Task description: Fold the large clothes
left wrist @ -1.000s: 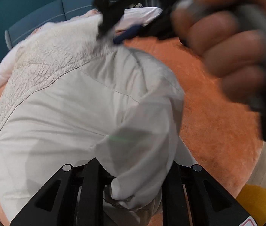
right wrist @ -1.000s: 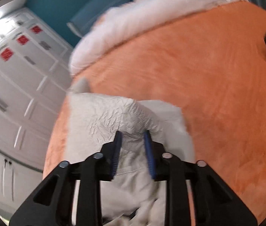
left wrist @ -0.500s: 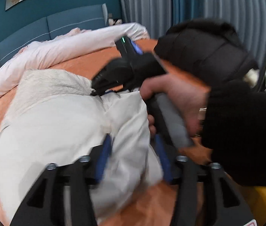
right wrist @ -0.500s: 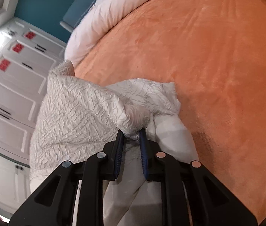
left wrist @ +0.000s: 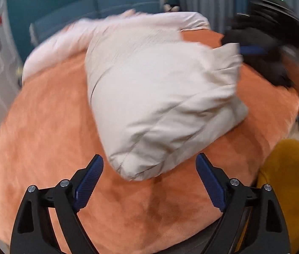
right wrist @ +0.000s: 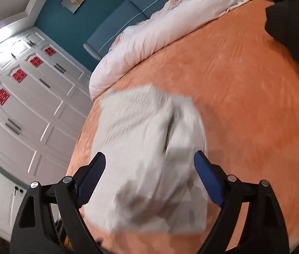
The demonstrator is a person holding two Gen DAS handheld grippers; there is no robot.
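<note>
On the orange bedspread [left wrist: 43, 148], garment [left wrist: 160, 97] lengthwise toward the pillows [right wrist: 170, 31].

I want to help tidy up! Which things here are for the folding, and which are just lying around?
For the folding:
- white garment, bundled on the bed
- left gripper, opening, nothing between its fingers
- right gripper, opening over the garment

Just lying around:
- orange bedspread
- white duvet
- yellow cushion
- white wardrobe

Soft, even indoor light fills both views. A bright patch glares on the white ceiling trim [right wrist: 7, 31], far up and left of the right tool [right wrist: 149, 169]. Motion blur smears the pale garment [left wrist: 160, 97] ahead of both tools. Fisheye bending curves the edges into dark corners.
</note>
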